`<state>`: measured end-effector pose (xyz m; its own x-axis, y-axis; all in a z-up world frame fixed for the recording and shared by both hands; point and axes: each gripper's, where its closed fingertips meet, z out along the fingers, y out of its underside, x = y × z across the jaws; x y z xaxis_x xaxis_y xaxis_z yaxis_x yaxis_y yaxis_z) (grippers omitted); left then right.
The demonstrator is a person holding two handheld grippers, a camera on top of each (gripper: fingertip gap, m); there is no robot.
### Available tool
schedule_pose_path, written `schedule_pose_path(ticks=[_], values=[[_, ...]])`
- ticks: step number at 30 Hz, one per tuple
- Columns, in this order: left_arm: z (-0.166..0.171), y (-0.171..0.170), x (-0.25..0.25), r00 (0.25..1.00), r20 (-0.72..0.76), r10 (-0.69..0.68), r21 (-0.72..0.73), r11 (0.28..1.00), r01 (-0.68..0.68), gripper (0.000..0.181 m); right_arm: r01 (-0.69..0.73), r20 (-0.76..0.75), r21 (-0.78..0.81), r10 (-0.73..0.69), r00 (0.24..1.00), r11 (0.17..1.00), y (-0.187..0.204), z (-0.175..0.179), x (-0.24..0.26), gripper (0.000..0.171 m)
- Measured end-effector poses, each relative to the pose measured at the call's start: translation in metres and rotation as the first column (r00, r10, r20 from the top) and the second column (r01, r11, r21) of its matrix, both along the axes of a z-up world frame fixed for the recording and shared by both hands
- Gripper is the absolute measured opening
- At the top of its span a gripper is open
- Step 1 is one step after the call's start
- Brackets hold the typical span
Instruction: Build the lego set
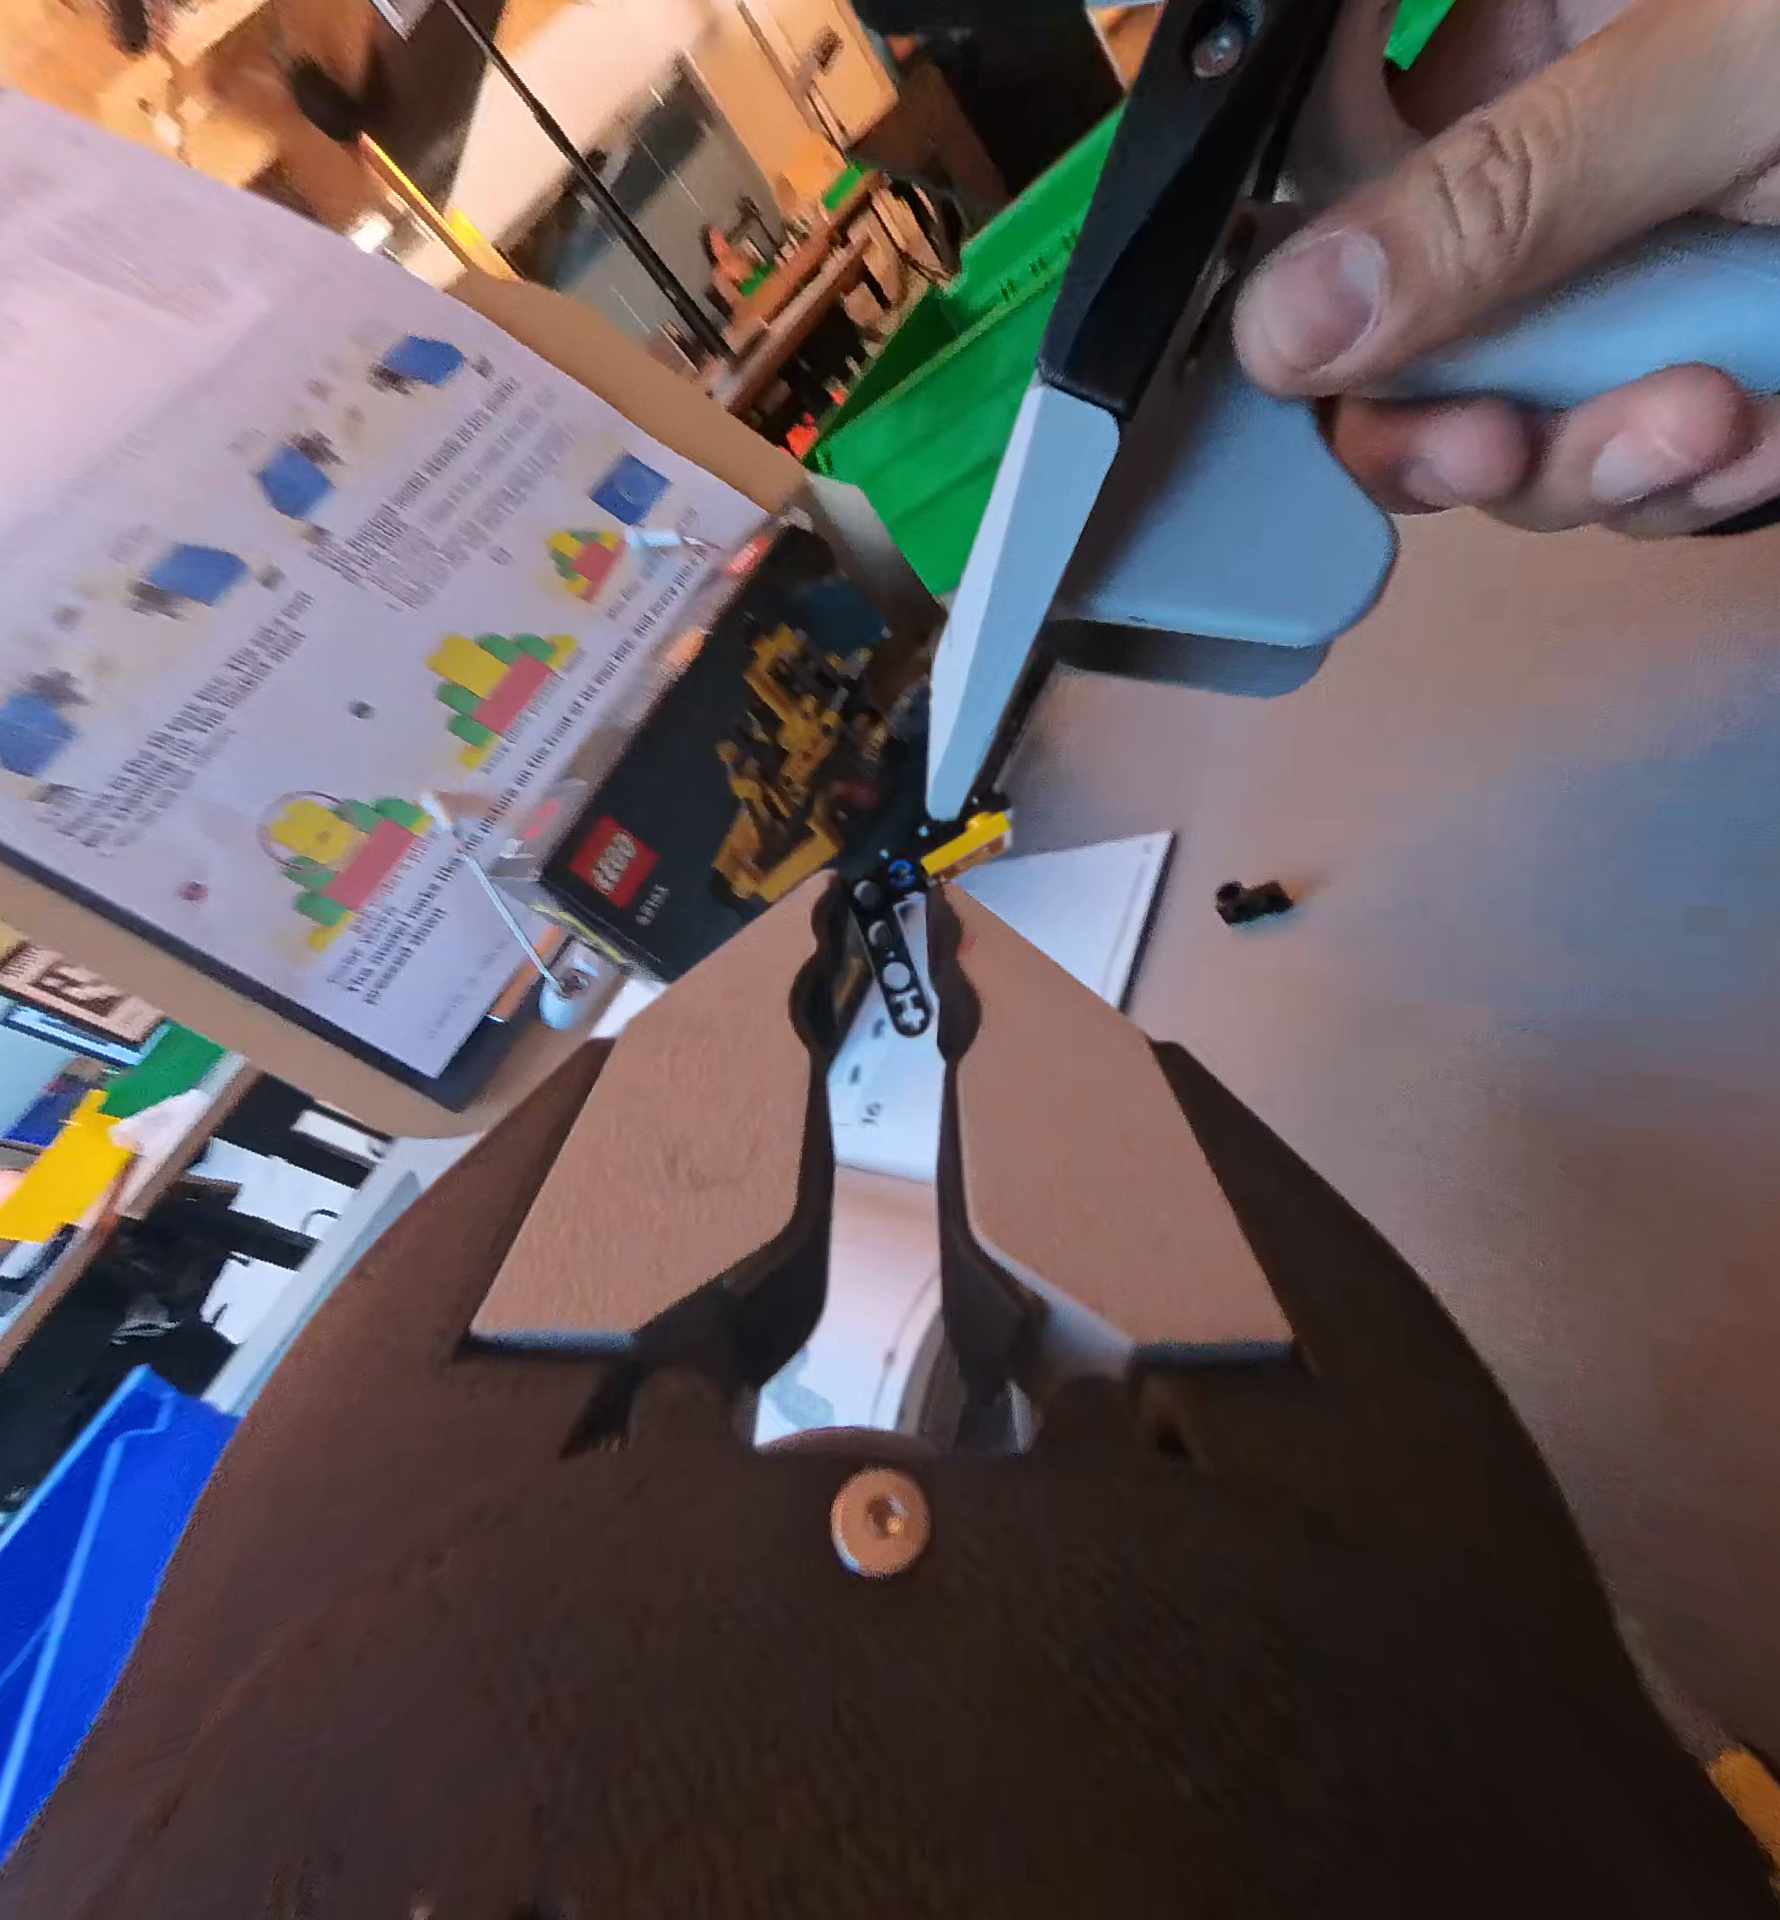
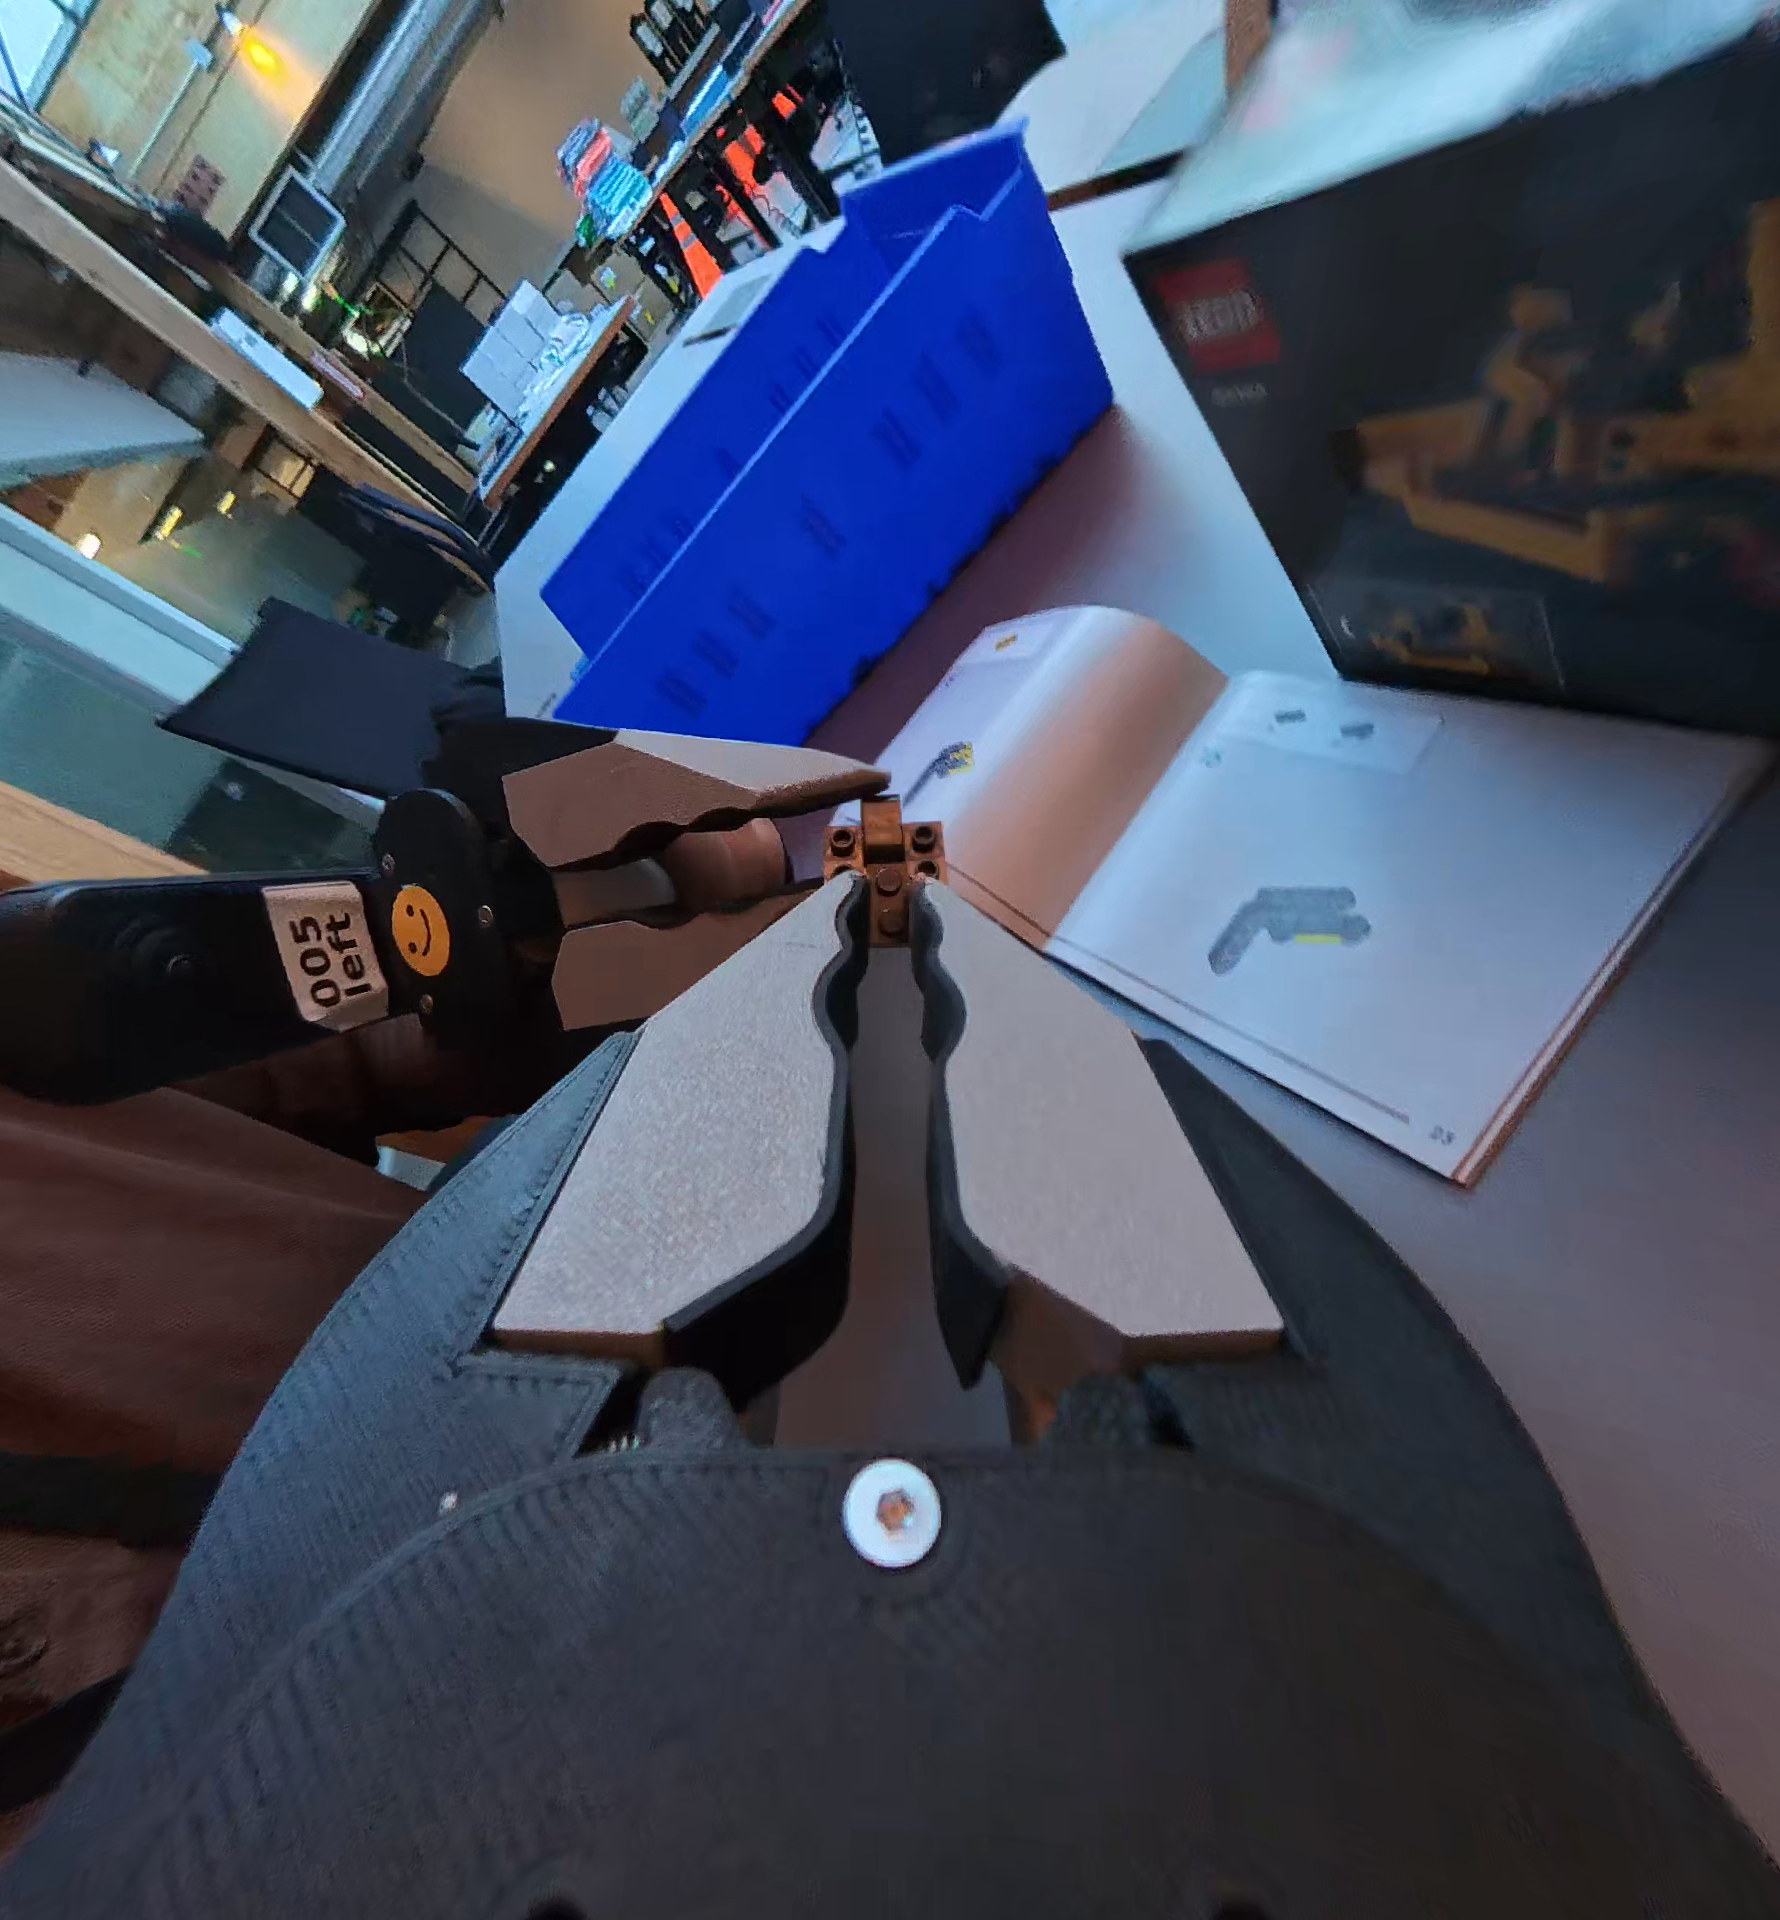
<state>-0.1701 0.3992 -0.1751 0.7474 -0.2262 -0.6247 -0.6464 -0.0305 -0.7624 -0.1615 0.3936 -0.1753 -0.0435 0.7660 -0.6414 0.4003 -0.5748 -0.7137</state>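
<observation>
In the left wrist view my left gripper (image 1: 886, 896) is shut on a black beam with holes (image 1: 901, 971), held above the table. A yellow piece (image 1: 969, 840) touches the beam's far end, with a small blue pin (image 1: 901, 871) at the joint. My right gripper (image 1: 964, 821) comes down from the upper right, held by a hand (image 1: 1488, 343), and is shut on the yellow piece. In the right wrist view my right gripper (image 2: 884, 883) is shut on the yellow studded piece (image 2: 886, 847). The left gripper (image 2: 844, 816) meets it from the left.
An open instruction booklet (image 2: 1333, 883) lies on the table under the pieces, with the dark set box (image 2: 1540, 416) behind it. A blue bin (image 2: 844, 447) stands at the table's far side. A printed sheet (image 1: 242, 571), a green bin (image 1: 948, 395) and a small black piece (image 1: 1252, 902) also show. Less than 4 cm separates the two grippers' tips.
</observation>
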Motion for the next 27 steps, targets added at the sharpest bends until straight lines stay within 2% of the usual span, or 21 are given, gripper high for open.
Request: schedule_pose_path(ticks=[4, 8, 12, 18, 24, 27], values=[[0.025, -0.006, -0.009, 1.0, 0.001, 0.024, 0.119, 0.993, -0.024, 0.011, -0.028, 0.006, 0.132, 0.028, 1.0, 0.991, -0.006, 0.025, -0.009, 0.004], [0.052, -0.019, -0.019, 0.999, 0.019, 0.032, 0.237, 0.971, -0.036, 0.011, -0.118, 0.013, 0.22, 0.118, 0.993, 0.968, -0.017, 0.052, -0.02, 0.004], [0.066, -0.027, -0.032, 0.998, 0.042, 0.052, 0.279, 0.958, -0.062, 0.011, -0.18, 0.063, 0.342, 0.168, 0.984, 0.922, -0.025, 0.065, -0.032, 0.004], [0.086, -0.04, -0.042, 0.998, 0.057, 0.022, 0.38, 0.924, -0.042, 0.011, -0.251, 0.089, 0.372, 0.235, 0.968, 0.894, -0.035, 0.085, -0.044, 0.004], [0.098, -0.048, -0.049, 0.997, 0.078, 0.021, 0.422, 0.905, -0.052, 0.011, -0.284, 0.119, 0.458, 0.258, 0.959, 0.842, -0.044, 0.097, -0.05, 0.004], [0.102, -0.053, -0.048, 0.999, 0.045, 0.01, 0.455, 0.89, -0.029, 0.011, -0.323, 0.135, 0.466, 0.294, 0.946, 0.824, -0.048, 0.101, -0.049, 0.004]])
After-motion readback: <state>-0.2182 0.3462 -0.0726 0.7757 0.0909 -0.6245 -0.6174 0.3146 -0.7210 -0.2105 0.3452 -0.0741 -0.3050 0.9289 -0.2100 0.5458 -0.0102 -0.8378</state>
